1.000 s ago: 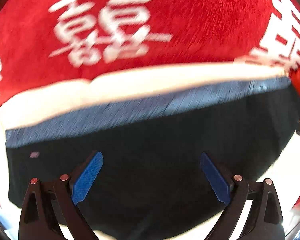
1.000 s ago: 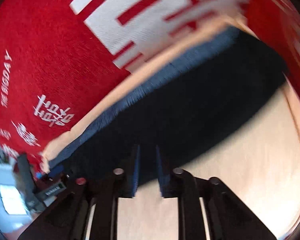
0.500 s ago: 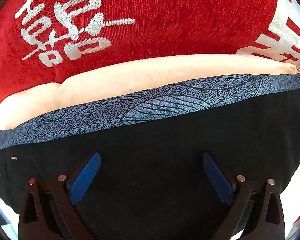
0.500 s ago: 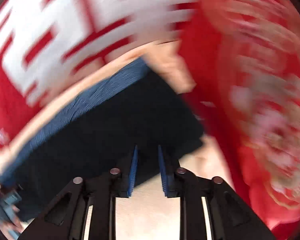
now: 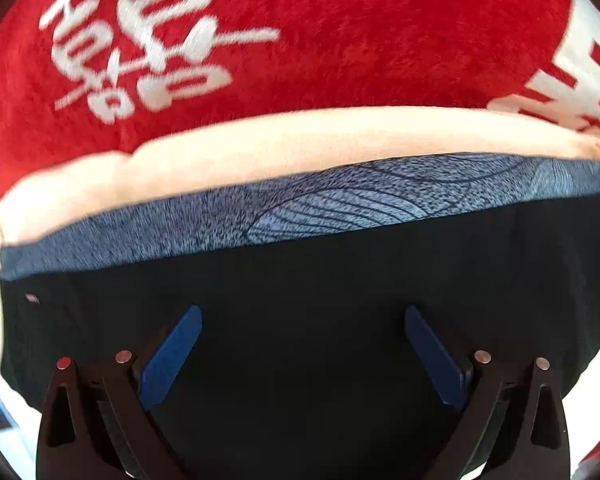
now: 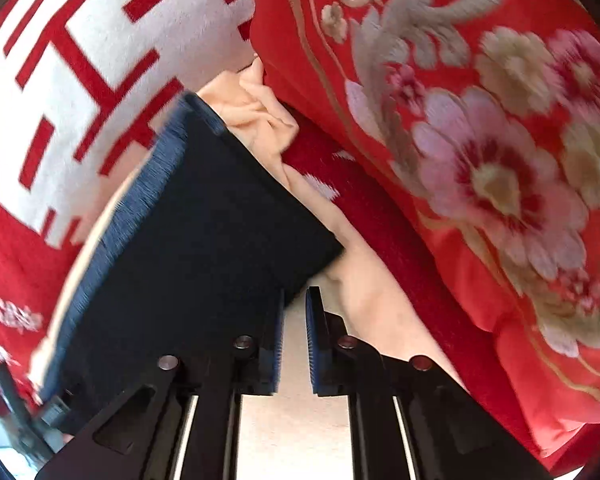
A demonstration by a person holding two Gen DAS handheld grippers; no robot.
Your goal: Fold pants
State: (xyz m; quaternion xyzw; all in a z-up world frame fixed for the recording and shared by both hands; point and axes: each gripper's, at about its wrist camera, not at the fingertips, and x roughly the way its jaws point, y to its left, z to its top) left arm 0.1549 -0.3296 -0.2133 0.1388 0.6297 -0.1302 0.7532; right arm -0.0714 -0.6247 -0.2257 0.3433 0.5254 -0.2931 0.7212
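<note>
Two claws are in view, each over the same dark folded pants (image 5: 320,300). The left claw (image 5: 302,354) is spread wide, its blue pads (image 5: 172,356) hovering above the black cloth, which fills the space between and ahead of them; whether the pads touch the cloth cannot be told. Just beyond that claw runs the pants' blue patterned band (image 5: 340,208), and past it a peach cushion (image 5: 300,140). A tiny label (image 5: 32,299) sits on the pants to the claw's far left, too small to read. The right claw (image 6: 294,340) is nearly pressed together, pinching nothing, with the pants' corner (image 6: 316,256) just ahead and to its left. White Chinese characters (image 5: 140,48) mark the red blanket (image 5: 380,40) beyond the cushion. A flowered red cloth (image 6: 480,140) lies right of the right claw.
</note>
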